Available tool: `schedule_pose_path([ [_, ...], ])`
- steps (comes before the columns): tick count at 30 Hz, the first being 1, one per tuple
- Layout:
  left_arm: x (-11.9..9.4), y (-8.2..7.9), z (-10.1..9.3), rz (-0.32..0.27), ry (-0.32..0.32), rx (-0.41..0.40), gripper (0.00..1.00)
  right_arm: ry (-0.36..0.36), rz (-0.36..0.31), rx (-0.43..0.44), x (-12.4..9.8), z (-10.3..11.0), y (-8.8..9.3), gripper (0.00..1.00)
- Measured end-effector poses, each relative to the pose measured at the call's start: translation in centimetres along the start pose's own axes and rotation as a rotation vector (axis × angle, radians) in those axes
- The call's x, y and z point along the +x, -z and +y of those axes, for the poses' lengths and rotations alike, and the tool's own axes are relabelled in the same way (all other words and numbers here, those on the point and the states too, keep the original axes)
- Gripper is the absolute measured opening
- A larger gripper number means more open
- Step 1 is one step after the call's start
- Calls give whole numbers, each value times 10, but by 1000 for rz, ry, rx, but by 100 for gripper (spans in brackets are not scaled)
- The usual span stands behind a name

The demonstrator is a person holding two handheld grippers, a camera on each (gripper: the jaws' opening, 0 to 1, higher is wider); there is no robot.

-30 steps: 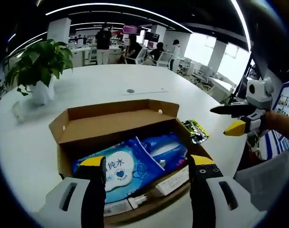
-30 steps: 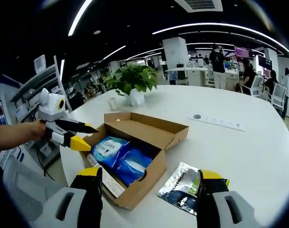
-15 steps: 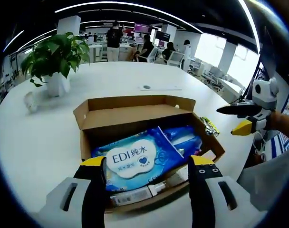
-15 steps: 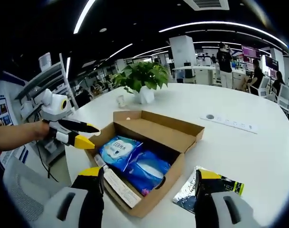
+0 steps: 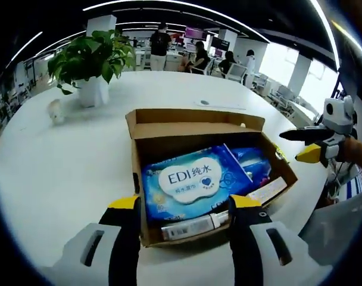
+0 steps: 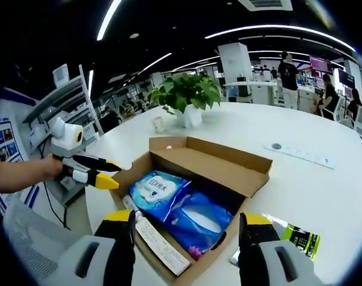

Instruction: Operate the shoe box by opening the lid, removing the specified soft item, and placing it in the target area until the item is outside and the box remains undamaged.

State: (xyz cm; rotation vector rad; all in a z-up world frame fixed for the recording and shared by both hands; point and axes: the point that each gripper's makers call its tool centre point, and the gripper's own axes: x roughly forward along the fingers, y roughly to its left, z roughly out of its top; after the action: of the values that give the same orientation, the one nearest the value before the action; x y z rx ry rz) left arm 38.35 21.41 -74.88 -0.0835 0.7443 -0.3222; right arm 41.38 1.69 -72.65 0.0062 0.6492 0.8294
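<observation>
A brown cardboard shoe box (image 5: 193, 124) (image 6: 228, 167) lies open on the white table, its lid folded back. Inside are a blue wet-wipes pack (image 5: 190, 179) (image 6: 157, 192) with a white EDI label and a second blue pack (image 5: 252, 161) (image 6: 199, 219) beside it. A white strip (image 5: 190, 226) (image 6: 160, 241) lies along the box's near wall. My left gripper (image 5: 184, 205) hovers open over the box's near edge; it shows from the side as the left gripper (image 6: 106, 173) in the right gripper view. My right gripper (image 6: 184, 223) is open above the box; the right gripper (image 5: 309, 146) also appears in the left gripper view, jaws apart.
A potted plant (image 5: 94, 59) (image 6: 190, 98) and a small white object (image 5: 55, 110) stand at the table's far side. A dark foil packet (image 6: 300, 238) lies on the table (image 5: 56, 173) beside the box. People and desks fill the background; shelving (image 6: 56, 95) stands to the left.
Both cameras have moved closer over the box, so it sits more centred between the jaws. The box and packs lie as before; both grippers stay open.
</observation>
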Motion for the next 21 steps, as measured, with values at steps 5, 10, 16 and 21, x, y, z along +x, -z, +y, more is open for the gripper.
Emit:
schedule_pose_path([
  [5, -1, 0, 1, 1, -3, -13, 54, -7, 1, -1, 7, 4, 1, 67],
  [10, -3, -2, 3, -5, -12, -5, 54, -14, 10, 7, 13, 8, 5, 66],
  [16, -5, -2, 11, -8, -30, -8, 53, -21, 17, 5, 20, 9, 5, 64],
  [21, -3, 4, 17, 8, -45, -19, 51, -25, 20, 5, 26, 12, 5, 62],
])
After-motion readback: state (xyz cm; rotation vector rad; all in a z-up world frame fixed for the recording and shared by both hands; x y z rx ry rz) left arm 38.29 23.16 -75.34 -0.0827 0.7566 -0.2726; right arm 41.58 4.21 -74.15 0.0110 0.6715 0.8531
